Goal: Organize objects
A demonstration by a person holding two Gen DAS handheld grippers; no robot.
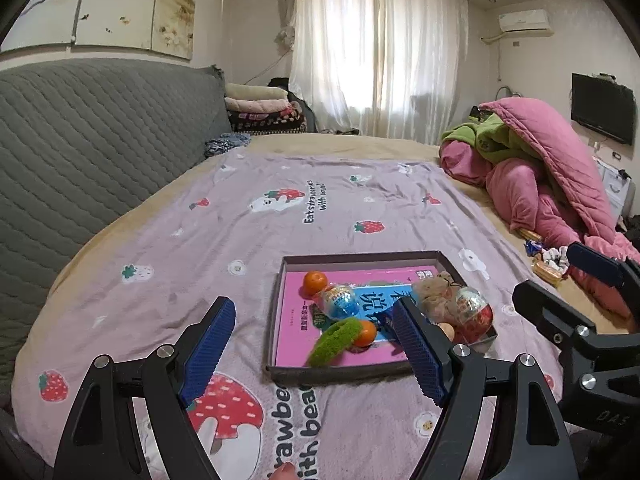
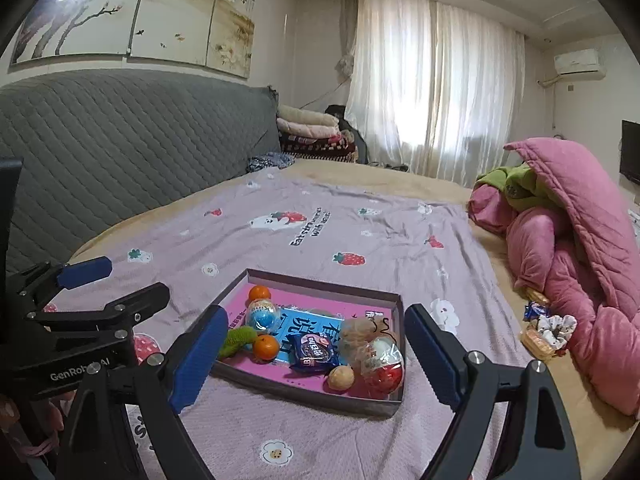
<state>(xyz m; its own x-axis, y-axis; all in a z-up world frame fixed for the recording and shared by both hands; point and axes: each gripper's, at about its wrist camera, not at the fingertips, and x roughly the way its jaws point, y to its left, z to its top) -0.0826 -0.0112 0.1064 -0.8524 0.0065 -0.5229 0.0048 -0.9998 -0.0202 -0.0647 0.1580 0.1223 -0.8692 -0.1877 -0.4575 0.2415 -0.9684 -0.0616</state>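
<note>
Hovering apart and empty: left tongs (image 1: 316, 354), right tongs (image 2: 316, 364). Inside shallow grey cardboard tray (image 2: 320, 398) on bed, clear plastic red-bottomed capsule egg (image 2: 382, 364): light, rigid, slippery; best pinched across its middle.

A pink quilt (image 2: 576, 264) lies heaped beside the grey headboard's (image 2: 120, 152) bed, curtains (image 2: 432, 88) behind.

Cloth blanket (image 1: 168, 240) — matt; cardboard tray (image 2: 320, 394).

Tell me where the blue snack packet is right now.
In the right wrist view, the blue snack packet lies in the tray, centre-front, between an orange and the red capsule egg.
</note>
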